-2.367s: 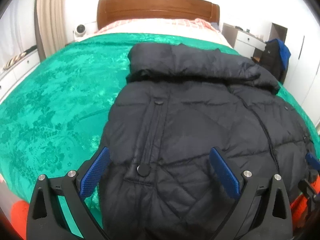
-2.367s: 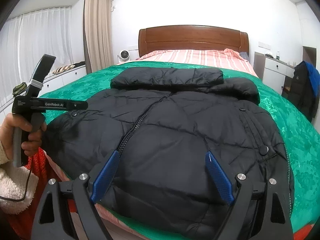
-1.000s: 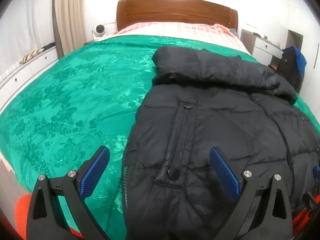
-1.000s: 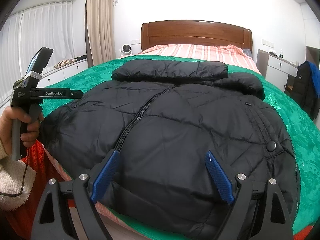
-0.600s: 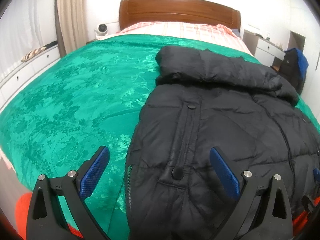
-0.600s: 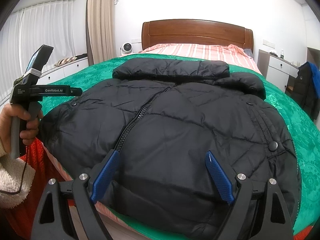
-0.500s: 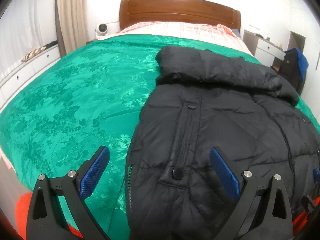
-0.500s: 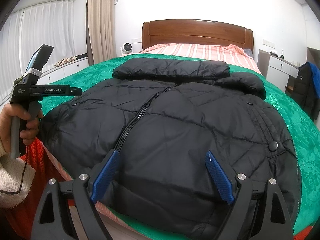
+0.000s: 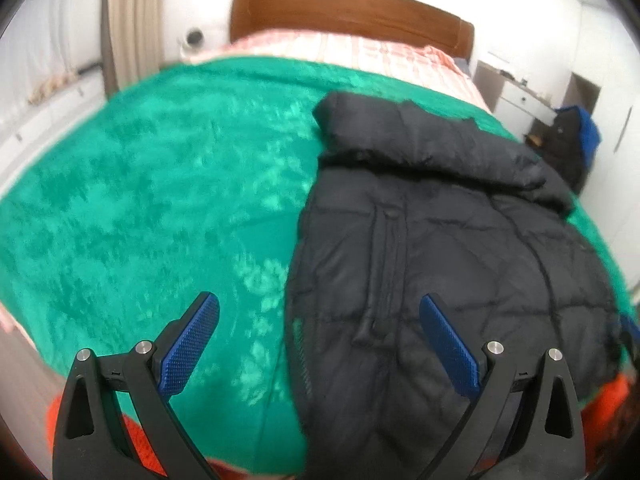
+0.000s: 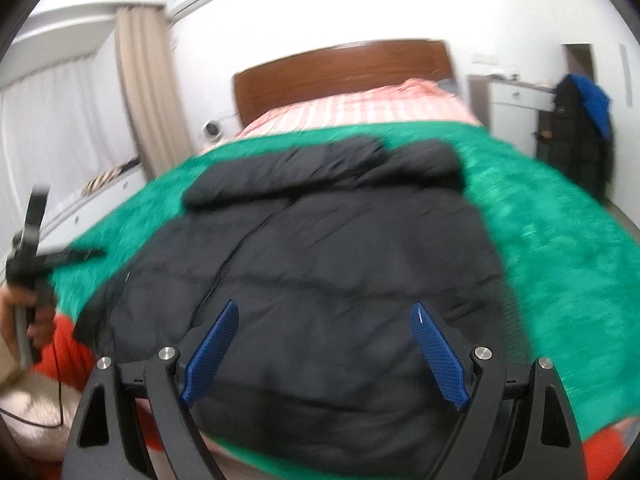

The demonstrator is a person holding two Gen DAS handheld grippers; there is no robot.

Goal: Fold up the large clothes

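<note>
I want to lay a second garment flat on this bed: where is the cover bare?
The widest bare stretch of the green bedspread lies left of the black puffer jacket, reaching up to the striped bedding. A narrower strip runs along the jacket's right side. The foot edge near both open grippers is crowded by the jacket's hem.

Bed (image 10: pixel 568 264) with wooden headboard (image 10: pixel 340 76); green patterned bedspread (image 9: pixel 160 208) covers most of it, pink striped sheet (image 10: pixel 360 112) exposed at the head end. Black puffer jacket (image 10: pixel 320 264) lies flat on the bedspread, front up, collar end toward headboard, hem at the foot edge.
</note>
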